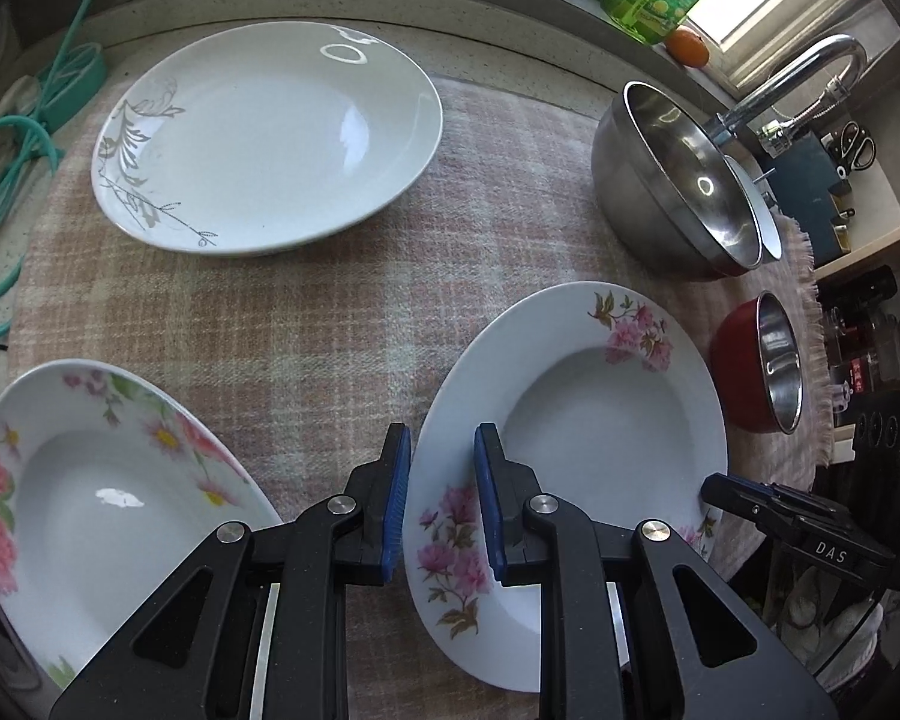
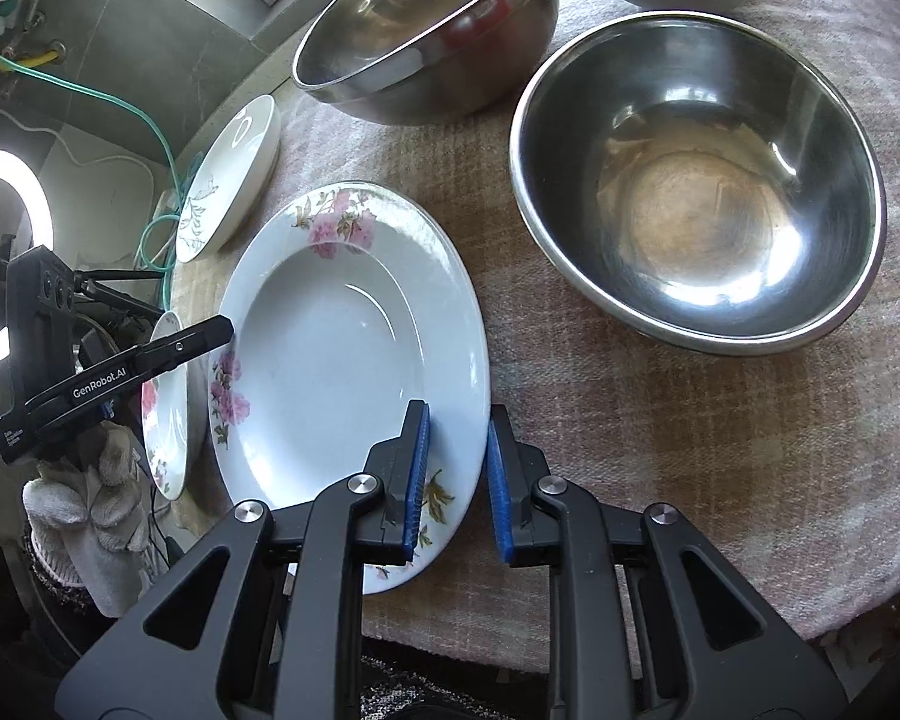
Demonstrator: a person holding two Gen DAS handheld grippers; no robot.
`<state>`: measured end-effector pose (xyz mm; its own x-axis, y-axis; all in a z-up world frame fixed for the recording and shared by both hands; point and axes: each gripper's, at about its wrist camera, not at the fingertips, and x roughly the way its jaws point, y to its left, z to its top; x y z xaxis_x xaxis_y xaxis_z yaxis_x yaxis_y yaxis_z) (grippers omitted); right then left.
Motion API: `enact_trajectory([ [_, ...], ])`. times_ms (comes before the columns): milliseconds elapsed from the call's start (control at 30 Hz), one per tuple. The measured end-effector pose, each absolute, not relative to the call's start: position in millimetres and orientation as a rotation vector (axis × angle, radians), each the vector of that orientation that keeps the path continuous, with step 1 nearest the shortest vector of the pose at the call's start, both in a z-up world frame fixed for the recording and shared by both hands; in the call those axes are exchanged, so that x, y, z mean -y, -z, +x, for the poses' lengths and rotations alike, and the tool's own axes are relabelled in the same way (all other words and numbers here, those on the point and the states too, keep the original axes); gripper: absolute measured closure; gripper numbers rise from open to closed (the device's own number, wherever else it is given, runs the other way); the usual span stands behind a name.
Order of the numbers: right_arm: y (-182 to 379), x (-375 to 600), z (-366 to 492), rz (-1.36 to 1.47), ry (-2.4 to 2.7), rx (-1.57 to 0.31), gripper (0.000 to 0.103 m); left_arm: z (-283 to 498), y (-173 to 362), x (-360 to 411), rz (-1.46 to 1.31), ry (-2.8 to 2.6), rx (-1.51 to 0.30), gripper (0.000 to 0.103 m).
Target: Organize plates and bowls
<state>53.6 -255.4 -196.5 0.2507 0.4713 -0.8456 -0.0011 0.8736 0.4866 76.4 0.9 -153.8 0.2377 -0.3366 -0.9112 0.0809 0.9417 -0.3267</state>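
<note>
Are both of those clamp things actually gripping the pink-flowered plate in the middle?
Touching: each wrist view shows the pink-flowered plate's rim pinched between blue pads, the left gripper on one side and the right gripper on the opposite side.

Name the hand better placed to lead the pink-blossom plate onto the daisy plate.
Left, probably. The left gripper clamps the side of the pink-blossom plate nearest the daisy plate; the right gripper clamps the opposite rim, by the steel bowl.

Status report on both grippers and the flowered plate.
Both grippers shut on flowered plate, opposite rims. Steel bowl close beside.
</note>
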Motion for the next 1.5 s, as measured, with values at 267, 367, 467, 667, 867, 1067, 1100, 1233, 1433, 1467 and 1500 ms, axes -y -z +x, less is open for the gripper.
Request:
enact_trajectory([
  [267,196,252,54,0.396,-0.351,-1.288,0.083,56,154,-2,-0.261,0.263,-1.309,0.083],
  [367,197,250,55,0.384,-0.358,-1.290,0.083,48,155,-5,-0.275,0.252,-1.308,0.083],
  [467,197,251,53,0.374,-0.364,-1.291,0.083,42,155,-5,-0.289,0.243,-1.309,0.083],
  [667,198,248,51,0.357,-0.370,-1.291,0.083,34,156,-6,-0.306,0.228,-1.309,0.083],
  [867,200,250,48,0.364,-0.369,-1.296,0.083,34,155,-3,-0.296,0.225,-1.304,0.083],
  [1067,201,251,46,0.357,-0.370,-1.296,0.082,34,155,-3,-0.287,0.231,-1.301,0.083],
  [1100,201,251,46,0.353,-0.370,-1.295,0.082,34,155,-1,-0.282,0.231,-1.300,0.083],
  [1233,198,251,46,0.324,-0.357,-1.289,0.082,33,154,-1,-0.275,0.230,-1.294,0.083],
  [1433,179,255,46,0.285,-0.323,-1.226,0.069,28,141,-2,-0.249,0.212,-1.252,0.083],
  [1467,175,254,46,0.277,-0.323,-1.212,0.061,27,137,-3,-0.241,0.208,-1.241,0.083],
  [1500,170,253,45,0.267,-0.326,-1.199,0.057,26,134,-4,-0.235,0.204,-1.231,0.083],
])
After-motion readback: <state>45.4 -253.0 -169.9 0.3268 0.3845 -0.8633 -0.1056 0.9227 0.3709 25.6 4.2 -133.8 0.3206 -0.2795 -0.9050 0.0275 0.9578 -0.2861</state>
